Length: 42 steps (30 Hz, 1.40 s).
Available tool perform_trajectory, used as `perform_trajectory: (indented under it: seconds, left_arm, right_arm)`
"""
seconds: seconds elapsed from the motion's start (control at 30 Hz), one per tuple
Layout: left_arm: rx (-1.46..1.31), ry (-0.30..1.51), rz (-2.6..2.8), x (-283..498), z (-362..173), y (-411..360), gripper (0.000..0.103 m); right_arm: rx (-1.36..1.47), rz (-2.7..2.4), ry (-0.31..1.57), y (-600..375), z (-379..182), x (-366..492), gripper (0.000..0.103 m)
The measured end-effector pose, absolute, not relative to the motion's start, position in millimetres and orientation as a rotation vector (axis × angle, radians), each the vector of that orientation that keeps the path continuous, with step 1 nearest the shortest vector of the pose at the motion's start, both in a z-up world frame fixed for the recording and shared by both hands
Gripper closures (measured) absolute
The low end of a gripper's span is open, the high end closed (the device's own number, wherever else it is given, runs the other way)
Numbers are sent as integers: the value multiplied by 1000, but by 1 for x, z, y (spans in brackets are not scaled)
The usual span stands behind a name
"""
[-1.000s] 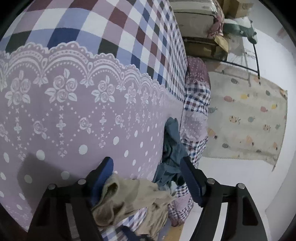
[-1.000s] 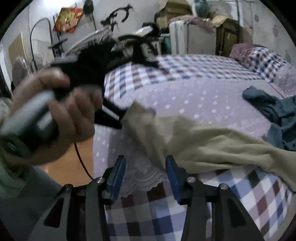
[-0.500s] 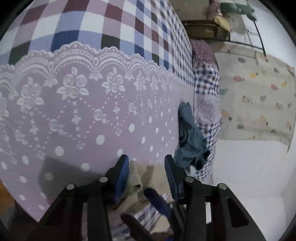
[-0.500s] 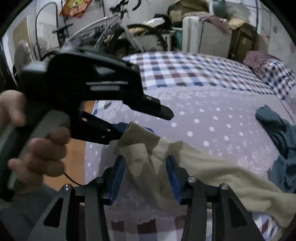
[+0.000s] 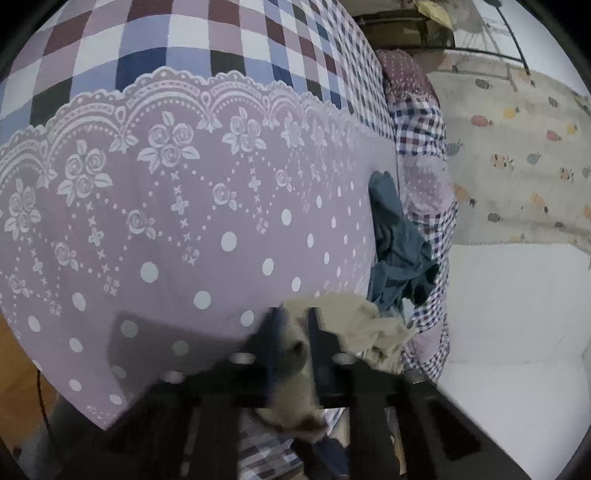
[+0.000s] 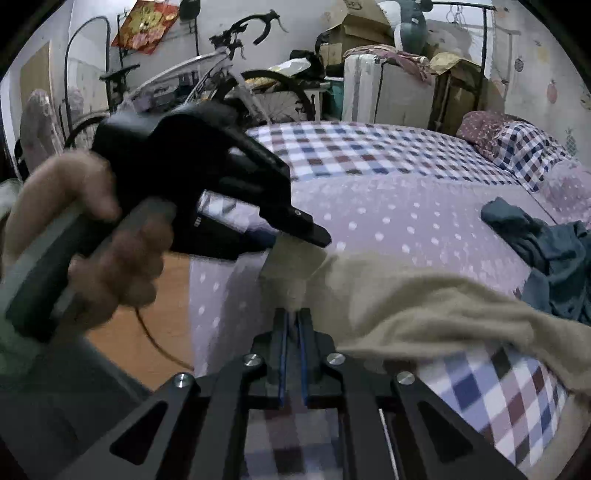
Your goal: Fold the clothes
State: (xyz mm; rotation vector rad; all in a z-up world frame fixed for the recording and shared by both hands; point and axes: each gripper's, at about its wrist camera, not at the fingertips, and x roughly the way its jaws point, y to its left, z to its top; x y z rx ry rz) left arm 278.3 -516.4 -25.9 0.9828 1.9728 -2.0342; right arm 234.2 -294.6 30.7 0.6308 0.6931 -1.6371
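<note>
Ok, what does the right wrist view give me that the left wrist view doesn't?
Only the right wrist view shows the hand holding the left gripper from outside, the bicycle and the boxes behind the bed. Only the left wrist view shows the lace border and the fruit-print cloth. Both show the beige garment pinched in a gripper, the blue garment and the bedspread. The right gripper is shut on beige cloth too.

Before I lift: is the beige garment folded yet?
Not folded: beige garment lies rumpled across the bed, both grippers pinching one end.
</note>
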Motion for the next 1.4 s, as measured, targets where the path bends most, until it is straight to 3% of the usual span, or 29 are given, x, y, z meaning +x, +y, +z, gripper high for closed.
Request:
perform_trajectory:
  seconds: [0.07,0.13,0.23,0.7,0.8,0.93,1.1,1.2,1.33,1.4]
  left_arm:
    - [974,1972,-2064,277,-21,-515,100]
    - [954,1973,-2102,276,-15,-513,100]
    - [913,1983,-2157,275,-5,-511,100]
    - [704,2109,-2360,283,33,-521,101]
    - [625,2099,-2406,289,41,-528,101]
    - [568,2074,-2467,292,52,-532,101]
    - [533,2071,-2477,296,56,-537,101]
    - [506,2110,-2510,296,61,-537,101]
    - [519,2234,-2548,289,63,-532,101]
    - [520,2304,-2564,283,65,-529,101]
  right_arm:
    - [613,-1664,713,-289,30,241,92]
    - [595,-1691,733,-283,29,249,60]
    - [567,-1733,764,-274,29,260,47]
    - [124,-1946,984,-300,13,314,39]
    - [95,-1931,995,-307,11,313,40]
    - [96,-1923,1044,-316,9,308,52]
    - [17,-1918,1075,-323,1,304,52]
    - [-83,-1926,1113,-321,-12,302,48]
    - [-304,-2002,1157,-319,-27,309,32]
    - [-409,-2022,1170,-320,-34,314,30]
